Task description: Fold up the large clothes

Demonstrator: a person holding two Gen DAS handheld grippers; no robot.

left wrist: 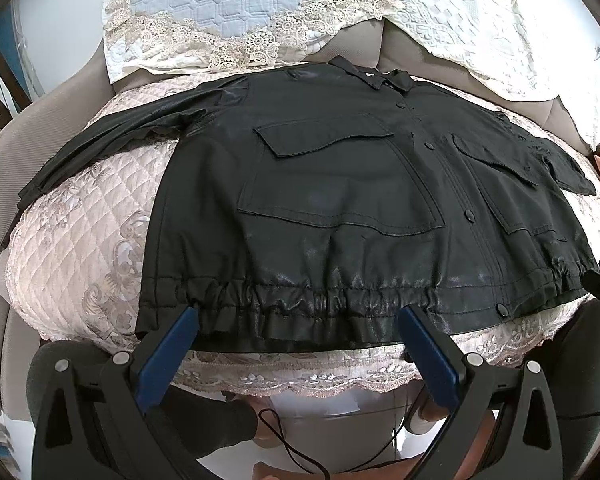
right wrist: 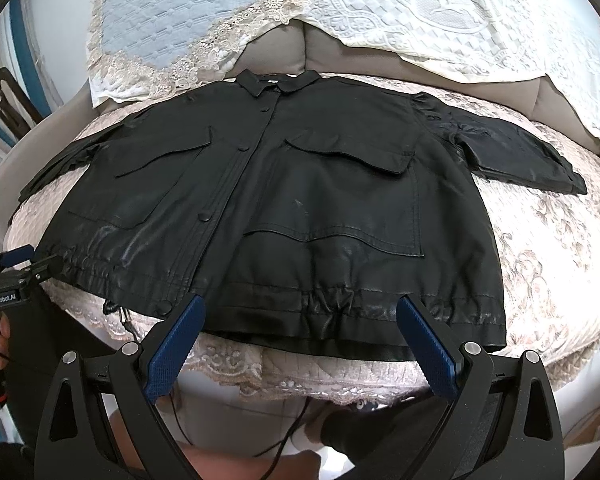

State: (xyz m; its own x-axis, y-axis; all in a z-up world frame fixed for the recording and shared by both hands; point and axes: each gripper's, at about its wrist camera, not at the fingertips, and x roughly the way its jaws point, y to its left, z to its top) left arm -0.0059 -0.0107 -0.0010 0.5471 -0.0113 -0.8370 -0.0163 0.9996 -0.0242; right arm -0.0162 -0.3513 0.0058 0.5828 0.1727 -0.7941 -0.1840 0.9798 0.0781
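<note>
A black leather-look jacket (left wrist: 340,184) (right wrist: 284,200) lies flat, front up, on a quilted pink sofa cover (left wrist: 84,248) (right wrist: 548,248), collar at the far side, both sleeves spread out. Its gathered hem faces me. My left gripper (left wrist: 298,322) stands open just above the left half of the hem, blue fingertips (left wrist: 188,320) wide apart with nothing between them. My right gripper (right wrist: 300,312) is open over the right half of the hem. The left gripper (right wrist: 20,264) also shows at the left edge of the right wrist view.
Lace-edged light blue (left wrist: 228,0) and cream covers (right wrist: 440,12) drape the sofa back behind the jacket. The seat's front edge with lace trim (left wrist: 300,380) is just below the hem. A person's legs and thin black cables (right wrist: 284,440) are below the grippers.
</note>
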